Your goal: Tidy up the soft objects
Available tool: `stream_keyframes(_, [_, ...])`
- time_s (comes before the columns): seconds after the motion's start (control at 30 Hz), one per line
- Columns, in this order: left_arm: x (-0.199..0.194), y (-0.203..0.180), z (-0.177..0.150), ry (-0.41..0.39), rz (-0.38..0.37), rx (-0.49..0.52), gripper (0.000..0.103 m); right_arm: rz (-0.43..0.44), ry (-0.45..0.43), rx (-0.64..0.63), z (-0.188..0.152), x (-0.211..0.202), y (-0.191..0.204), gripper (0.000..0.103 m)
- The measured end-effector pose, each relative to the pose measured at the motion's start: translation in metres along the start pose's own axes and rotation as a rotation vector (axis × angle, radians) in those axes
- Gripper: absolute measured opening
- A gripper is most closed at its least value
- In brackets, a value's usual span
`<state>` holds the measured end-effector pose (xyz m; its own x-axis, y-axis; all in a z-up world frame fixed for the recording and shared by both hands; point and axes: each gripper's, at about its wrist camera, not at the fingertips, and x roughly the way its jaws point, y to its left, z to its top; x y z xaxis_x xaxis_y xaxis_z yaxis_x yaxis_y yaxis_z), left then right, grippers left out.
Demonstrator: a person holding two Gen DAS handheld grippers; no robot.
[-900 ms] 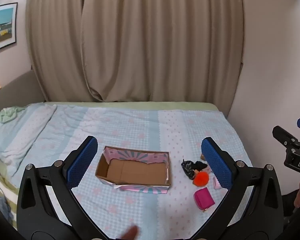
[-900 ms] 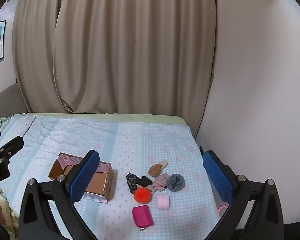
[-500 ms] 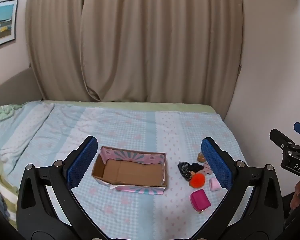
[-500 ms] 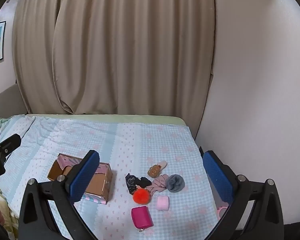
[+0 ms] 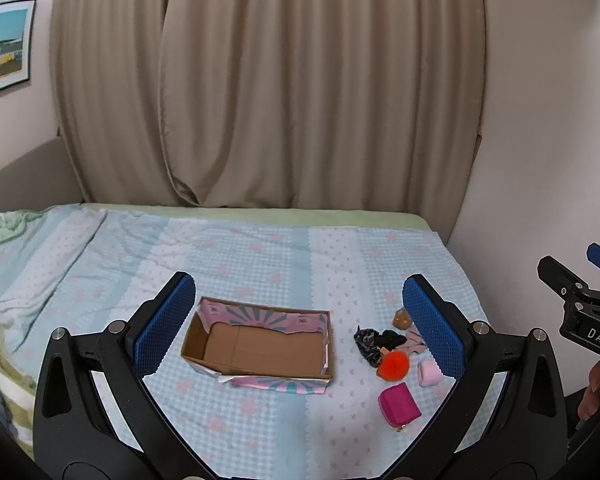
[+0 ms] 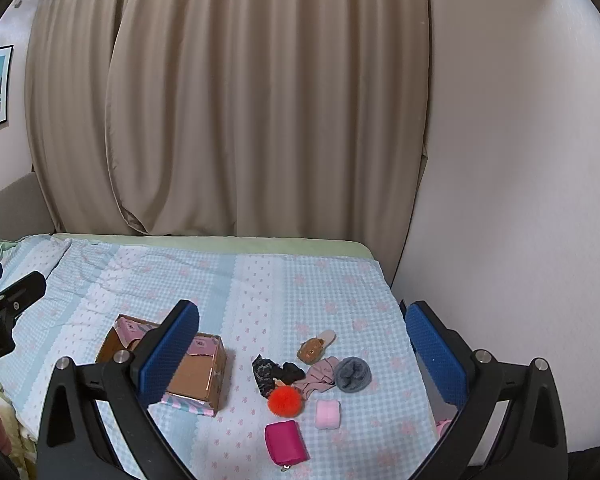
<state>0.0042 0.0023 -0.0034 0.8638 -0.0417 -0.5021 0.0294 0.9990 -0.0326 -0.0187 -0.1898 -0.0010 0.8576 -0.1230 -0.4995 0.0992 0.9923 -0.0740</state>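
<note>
A shallow cardboard box [image 5: 260, 348] with pink and teal sides lies empty on the bed. To its right sits a cluster of soft items: an orange pom-pom [image 5: 394, 365], a magenta pouch [image 5: 399, 404], a pink roll [image 5: 429, 374], a dark scrunchie [image 5: 370, 342] and a brown plush slipper [image 5: 403, 319]. The right wrist view adds a grey fuzzy roll [image 6: 353, 374] and a pink cloth [image 6: 320, 378]. My left gripper [image 5: 299, 280] hovers open above the box. My right gripper [image 6: 302, 306] hangs open above the cluster, holding nothing.
The bed [image 5: 260, 248] has a blue checked cover. A rumpled pillow [image 5: 24, 264] lies at its left end. Beige curtains [image 5: 300, 100] hang behind the bed and a white wall [image 6: 520, 200] closes the right side. A framed picture [image 5: 4, 48] hangs at the left.
The left view has drifted slightly, and a blurred fingertip at its bottom edge is gone. Nothing on the bed has moved. Both grippers stay open.
</note>
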Motion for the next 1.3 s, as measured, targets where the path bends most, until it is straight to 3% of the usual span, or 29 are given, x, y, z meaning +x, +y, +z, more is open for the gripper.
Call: stream_keyframes(1.3, [0.0089,0.0077,0.0051,0.017,-0.050,-0.005,0.103,0.000,-0.012,0.007,-0.0026,0.0060,-0.0007,0.103])
